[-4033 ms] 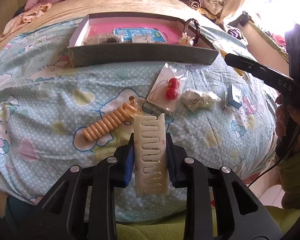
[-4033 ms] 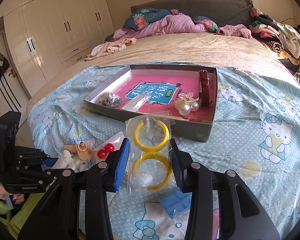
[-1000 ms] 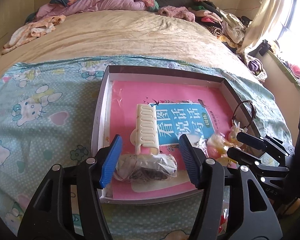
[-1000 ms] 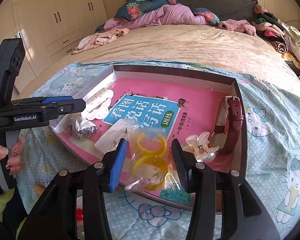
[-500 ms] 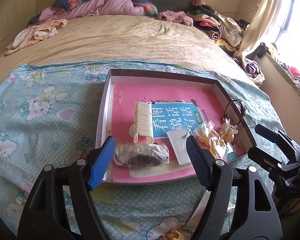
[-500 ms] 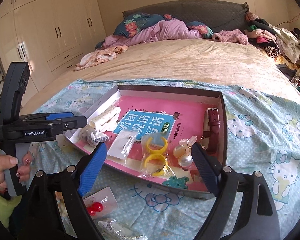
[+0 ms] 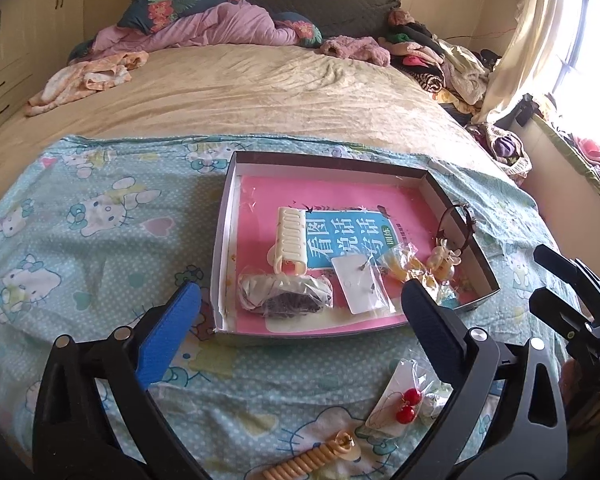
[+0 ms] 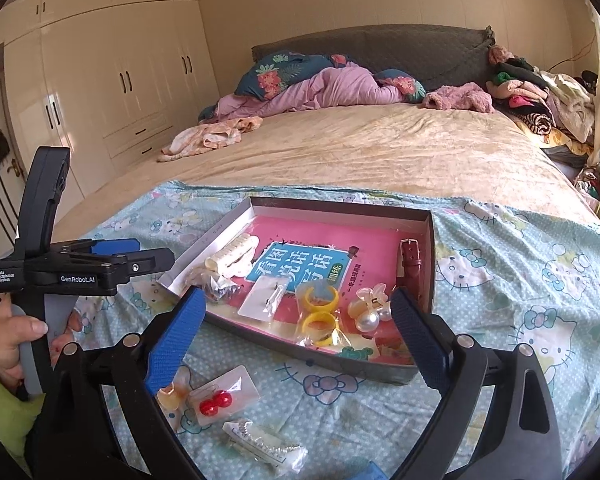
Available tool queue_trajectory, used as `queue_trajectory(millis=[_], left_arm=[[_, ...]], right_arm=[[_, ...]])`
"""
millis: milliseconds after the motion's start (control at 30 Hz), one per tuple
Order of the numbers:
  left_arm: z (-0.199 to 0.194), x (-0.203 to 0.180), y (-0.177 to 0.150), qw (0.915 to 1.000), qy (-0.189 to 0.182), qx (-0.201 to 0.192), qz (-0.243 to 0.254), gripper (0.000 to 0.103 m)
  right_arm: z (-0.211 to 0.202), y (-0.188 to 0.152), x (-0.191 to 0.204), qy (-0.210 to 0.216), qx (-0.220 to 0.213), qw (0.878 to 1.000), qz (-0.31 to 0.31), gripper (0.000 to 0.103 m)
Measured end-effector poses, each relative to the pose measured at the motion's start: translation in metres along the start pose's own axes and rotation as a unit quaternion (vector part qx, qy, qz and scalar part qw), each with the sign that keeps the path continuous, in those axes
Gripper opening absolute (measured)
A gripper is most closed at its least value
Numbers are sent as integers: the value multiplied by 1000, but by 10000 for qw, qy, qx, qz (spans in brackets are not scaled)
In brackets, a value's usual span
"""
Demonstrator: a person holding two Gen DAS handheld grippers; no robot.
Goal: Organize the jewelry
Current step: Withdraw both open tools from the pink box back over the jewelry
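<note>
Blue-padded jaws of the left gripper point(image 7: 300, 320) and the right gripper point(image 8: 296, 328) are spreading open above the near edge of the bed, nothing between either pair; a hand point(image 8: 8, 340) in a green sleeve holds the left tool's grip.

Just beyond the fingers, a shallow grey cardboard tray point(image 7: 222, 240) lined in pink sits on the blue cartoon-cat sheet point(image 7: 80, 240), its long sides running across the bed. Inside, a cream ridged hair clip point(image 7: 290, 240) lies near the tray's left wall, long axis pointing from the near rim toward the far rim. A clear bag of dark beads point(image 7: 284, 294) lies crosswise at the near-left corner, touching the clip's near end. Beside it rests a white earring card point(image 7: 358, 284) in plastic, then a clear packet of two yellow rings point(image 8: 318, 314) stacked one behind the other. A pearl-trimmed clip point(image 8: 370, 308) sits just right of the rings, and a dark red strap watch point(image 8: 410, 266) stands against the tray's right wall, strap running front to back.

Outside the tray, along the sheet's near edge, lie a packet of red ball earrings point(image 8: 216, 400), an orange coiled hair tie point(image 7: 312, 460) and a packet with a silvery toothed piece point(image 8: 264, 444).

Beyond the sheet stretches a beige crumpled bedspread point(image 7: 260, 92), a pink quilt point(image 7: 204, 30) heaped against a dark padded headboard point(image 8: 380, 48). Cream wardrobes point(image 8: 120, 80) line the left wall; clothes point(image 8: 540, 100) pile at the right.
</note>
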State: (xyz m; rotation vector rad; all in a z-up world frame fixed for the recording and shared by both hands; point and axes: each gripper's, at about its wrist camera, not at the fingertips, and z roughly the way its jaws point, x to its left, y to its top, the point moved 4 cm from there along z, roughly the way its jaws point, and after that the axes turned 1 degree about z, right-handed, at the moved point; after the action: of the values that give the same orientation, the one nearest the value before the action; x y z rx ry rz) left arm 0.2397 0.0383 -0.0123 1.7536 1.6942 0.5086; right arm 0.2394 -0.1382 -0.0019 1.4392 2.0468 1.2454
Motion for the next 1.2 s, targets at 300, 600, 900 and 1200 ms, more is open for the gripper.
queue_trajectory(millis=[300, 600, 900, 1200], left_arm=[[-24, 2, -1, 9997, -59, -198, -120, 94], [-44, 0, -11, 9994, -60, -304, -127, 94], [-56, 0, -26, 9995, -51, -311, -94, 94], [-61, -3, -45, 9997, 52, -232, 9, 94]], right_arm=[[-23, 2, 5, -14, -182, 9998, -85, 93], [-40, -4, 11, -14, -214, 9996, -190, 93], [-45, -22, 16, -17, -34, 9996, -269, 93], [-45, -39, 27, 23, 178, 9989, -426, 93]])
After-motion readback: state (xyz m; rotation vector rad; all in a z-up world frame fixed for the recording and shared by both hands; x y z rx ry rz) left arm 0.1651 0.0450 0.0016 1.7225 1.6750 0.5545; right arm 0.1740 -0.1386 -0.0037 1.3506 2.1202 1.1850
